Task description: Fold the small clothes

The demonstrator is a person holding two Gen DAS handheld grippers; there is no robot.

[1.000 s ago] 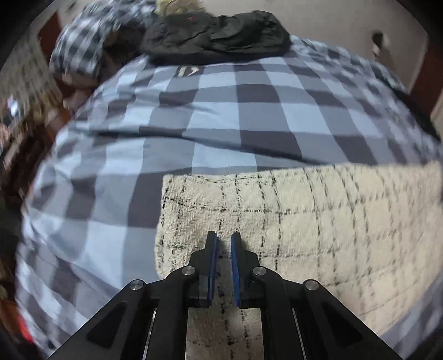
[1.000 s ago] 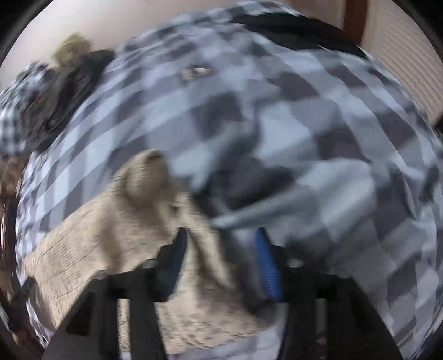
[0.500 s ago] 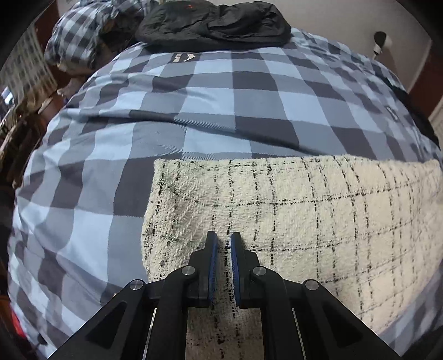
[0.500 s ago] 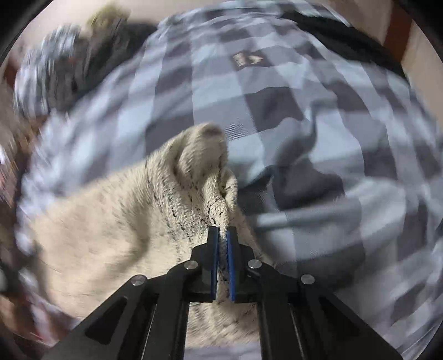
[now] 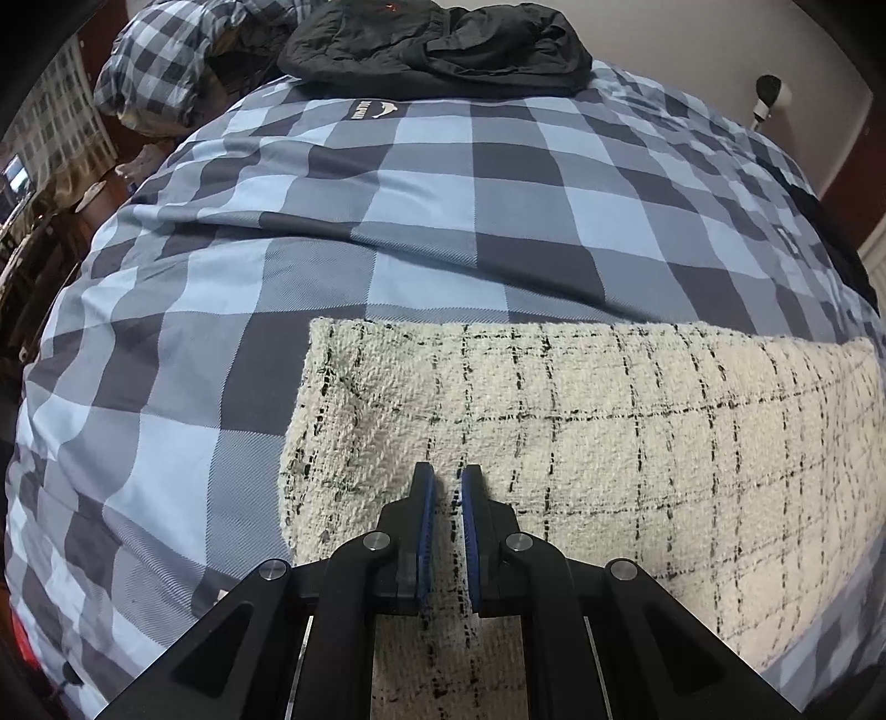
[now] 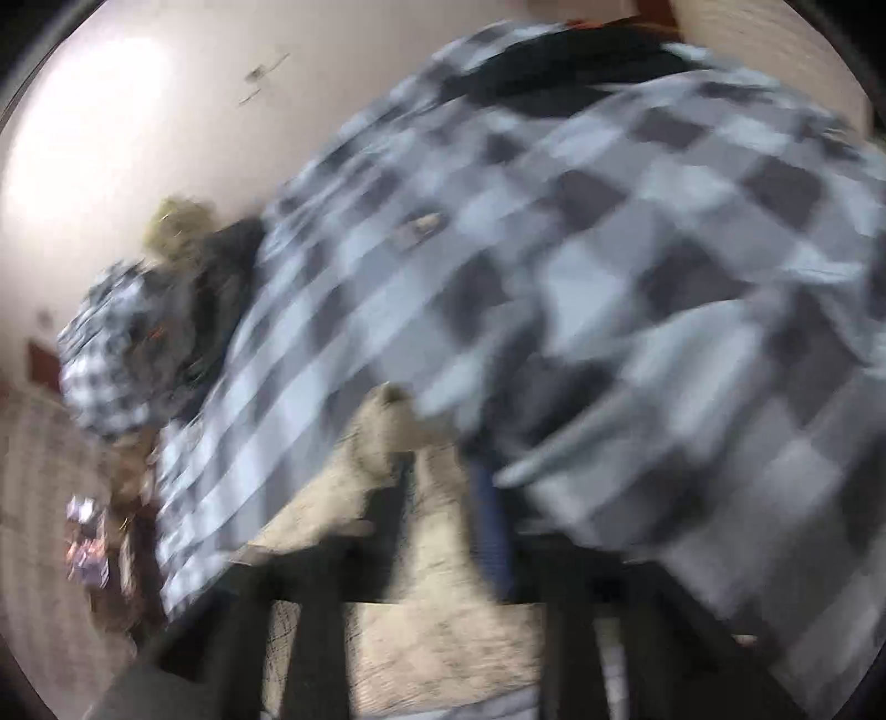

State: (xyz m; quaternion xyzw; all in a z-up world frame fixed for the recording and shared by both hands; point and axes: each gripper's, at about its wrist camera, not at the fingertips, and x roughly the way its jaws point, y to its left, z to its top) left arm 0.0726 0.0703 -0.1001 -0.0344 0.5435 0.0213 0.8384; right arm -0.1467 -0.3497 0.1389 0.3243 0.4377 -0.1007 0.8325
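The left hand-held gripper [image 5: 444,482] points down at a cream garment with thin black check lines [image 5: 581,443], its blue pads nearly together and clenched with a strip of the weave showing in the slit between them. The garment lies flat on a bed under a blue-grey checked duvet [image 5: 421,221], spreading ahead and to the right of the tips. A black jacket [image 5: 437,47] sits far ahead. The right hand-held gripper [image 6: 443,498] is blurred; its jaws are opening, a raised fold of the cream garment between them
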